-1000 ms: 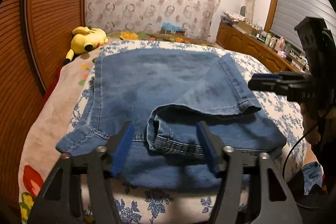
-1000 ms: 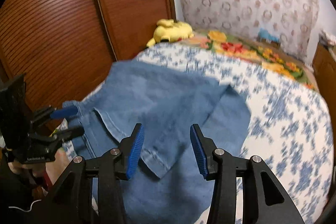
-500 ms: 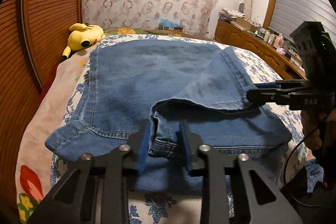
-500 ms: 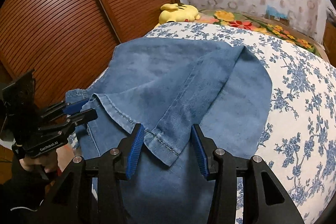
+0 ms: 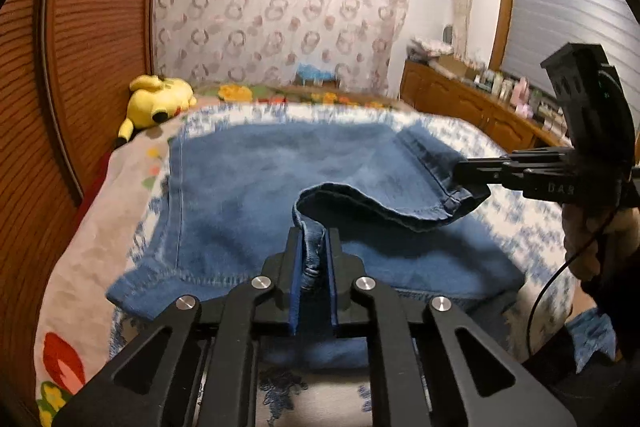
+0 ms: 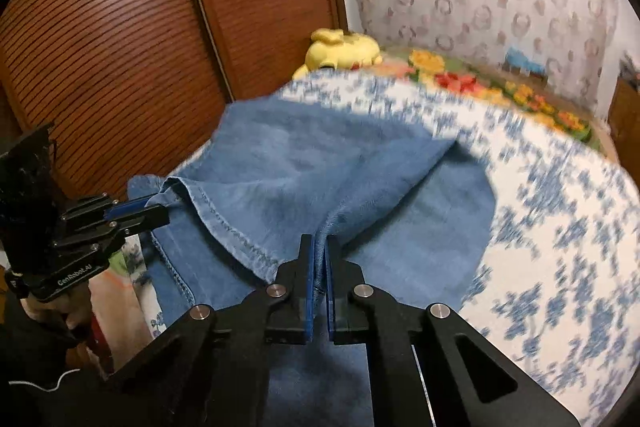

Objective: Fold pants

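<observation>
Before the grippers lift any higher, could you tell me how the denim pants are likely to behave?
Probably floppy: the pants already sag between the left gripper and the right gripper, both shut on the hem. Likely fairly heavy, since layered denim should drag across the floral bedspread. Slipping seems unlikely with thick seams pinched.

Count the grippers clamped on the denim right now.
2. The left gripper pinches a bunched hem of the pants at the near edge; the right gripper pinches the same folded-over layer's other corner, further right.
</observation>
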Motion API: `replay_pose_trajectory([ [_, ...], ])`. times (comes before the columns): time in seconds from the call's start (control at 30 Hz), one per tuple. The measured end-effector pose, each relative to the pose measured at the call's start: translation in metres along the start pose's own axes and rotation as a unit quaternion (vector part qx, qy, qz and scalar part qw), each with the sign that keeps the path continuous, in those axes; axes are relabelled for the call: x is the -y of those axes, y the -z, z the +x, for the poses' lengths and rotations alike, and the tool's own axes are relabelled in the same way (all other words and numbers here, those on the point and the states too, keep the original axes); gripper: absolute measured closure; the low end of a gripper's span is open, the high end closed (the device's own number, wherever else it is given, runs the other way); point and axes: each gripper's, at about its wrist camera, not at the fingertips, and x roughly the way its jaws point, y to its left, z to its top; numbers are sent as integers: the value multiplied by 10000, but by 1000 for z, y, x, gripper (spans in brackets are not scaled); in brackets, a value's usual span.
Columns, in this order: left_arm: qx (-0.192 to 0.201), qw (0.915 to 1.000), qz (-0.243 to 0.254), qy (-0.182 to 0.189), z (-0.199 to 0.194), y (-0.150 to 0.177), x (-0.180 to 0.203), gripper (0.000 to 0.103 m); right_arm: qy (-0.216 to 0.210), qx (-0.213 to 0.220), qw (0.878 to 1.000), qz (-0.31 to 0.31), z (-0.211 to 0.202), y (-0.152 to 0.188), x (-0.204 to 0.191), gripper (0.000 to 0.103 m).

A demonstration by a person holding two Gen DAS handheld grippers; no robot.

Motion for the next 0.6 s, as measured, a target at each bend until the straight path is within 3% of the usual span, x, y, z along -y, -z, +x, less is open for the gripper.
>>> replay_pose_trajectory([
  [0.4,1009,9913,590,603,-60,-72,56,95,587,1140,9910,-393,-93,-61,11,100],
  [0.6,1254,9893,586,467,-81,-81,49,95,595,1358,9869,-639,-95,-90,-8,100],
])
